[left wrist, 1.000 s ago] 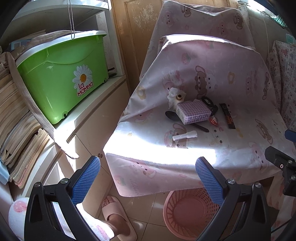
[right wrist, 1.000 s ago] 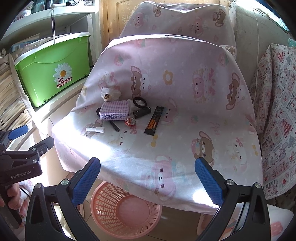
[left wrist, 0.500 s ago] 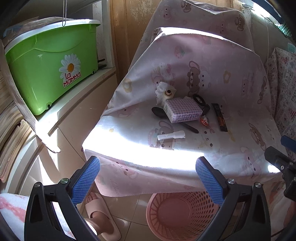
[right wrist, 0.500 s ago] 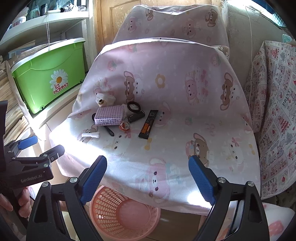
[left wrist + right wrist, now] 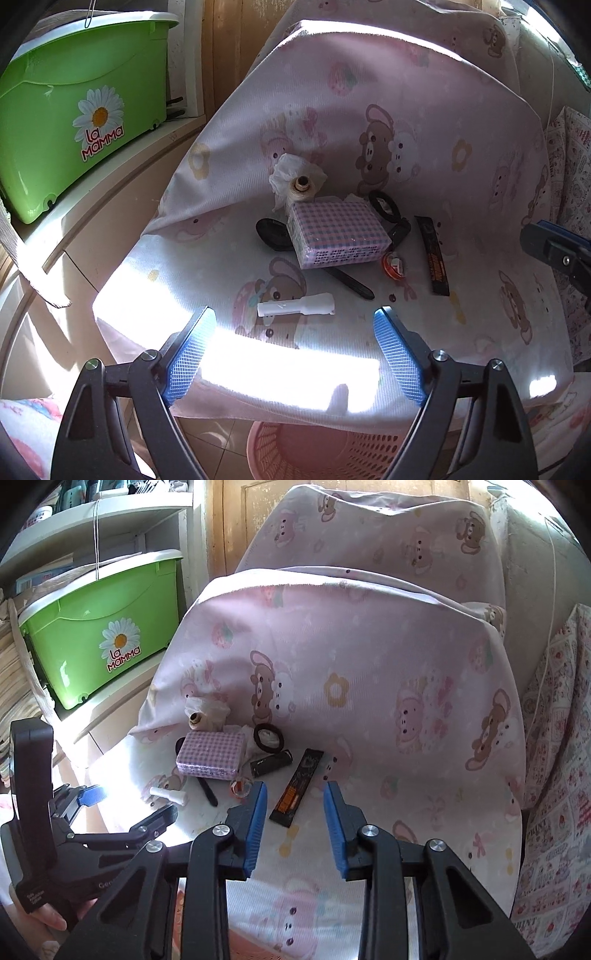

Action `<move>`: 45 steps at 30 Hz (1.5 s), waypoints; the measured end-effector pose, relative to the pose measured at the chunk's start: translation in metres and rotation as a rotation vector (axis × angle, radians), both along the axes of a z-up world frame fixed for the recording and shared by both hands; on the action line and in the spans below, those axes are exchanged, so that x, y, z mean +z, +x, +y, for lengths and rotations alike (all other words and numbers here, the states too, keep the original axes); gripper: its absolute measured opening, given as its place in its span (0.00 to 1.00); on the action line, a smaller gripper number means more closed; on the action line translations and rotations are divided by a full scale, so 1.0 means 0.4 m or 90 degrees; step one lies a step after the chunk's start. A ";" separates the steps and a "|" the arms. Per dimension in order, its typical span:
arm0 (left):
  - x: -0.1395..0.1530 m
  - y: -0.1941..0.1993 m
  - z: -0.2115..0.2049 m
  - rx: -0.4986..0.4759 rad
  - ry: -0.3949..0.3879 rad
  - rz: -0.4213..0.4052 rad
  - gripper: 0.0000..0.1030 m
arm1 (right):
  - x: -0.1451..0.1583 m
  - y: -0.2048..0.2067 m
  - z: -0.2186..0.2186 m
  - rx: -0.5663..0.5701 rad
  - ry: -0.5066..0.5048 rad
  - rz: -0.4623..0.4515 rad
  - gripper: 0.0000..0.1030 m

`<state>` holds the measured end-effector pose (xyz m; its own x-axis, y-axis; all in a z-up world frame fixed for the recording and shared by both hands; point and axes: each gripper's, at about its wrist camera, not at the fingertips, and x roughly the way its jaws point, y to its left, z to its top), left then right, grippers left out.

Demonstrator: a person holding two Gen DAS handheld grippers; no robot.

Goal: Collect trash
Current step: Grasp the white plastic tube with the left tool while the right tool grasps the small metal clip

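Under the cloth's edge waits your pink basket. Your right gripper lines its half-parted, empty fingers around the dark wrapper; your left gripper gapes wide near the white tube.

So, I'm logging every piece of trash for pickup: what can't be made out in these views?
- Pink basket: left wrist view, mostly hidden under the cloth's edge; contents not visible.
- Black spoon: its middle is covered by the checked pack.
- Dark wrapper: print too small to read in either view.
- Crumpled tissue: its base is hidden behind the thread spool.
- Cloth front: washed out by sun glare.
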<state>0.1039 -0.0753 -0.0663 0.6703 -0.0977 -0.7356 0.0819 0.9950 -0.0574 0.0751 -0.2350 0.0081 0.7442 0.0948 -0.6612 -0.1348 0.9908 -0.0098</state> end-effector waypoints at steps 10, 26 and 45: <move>-0.043 0.074 0.002 0.015 -0.005 0.049 0.66 | -0.073 0.037 -0.015 0.012 0.050 0.046 0.26; 0.068 -0.013 0.027 0.025 0.053 -0.087 0.49 | -0.083 0.042 0.007 0.038 0.082 0.041 0.47; 0.047 -0.018 0.102 0.037 -0.027 -0.012 0.49 | -0.203 0.164 0.107 0.037 0.057 0.091 0.40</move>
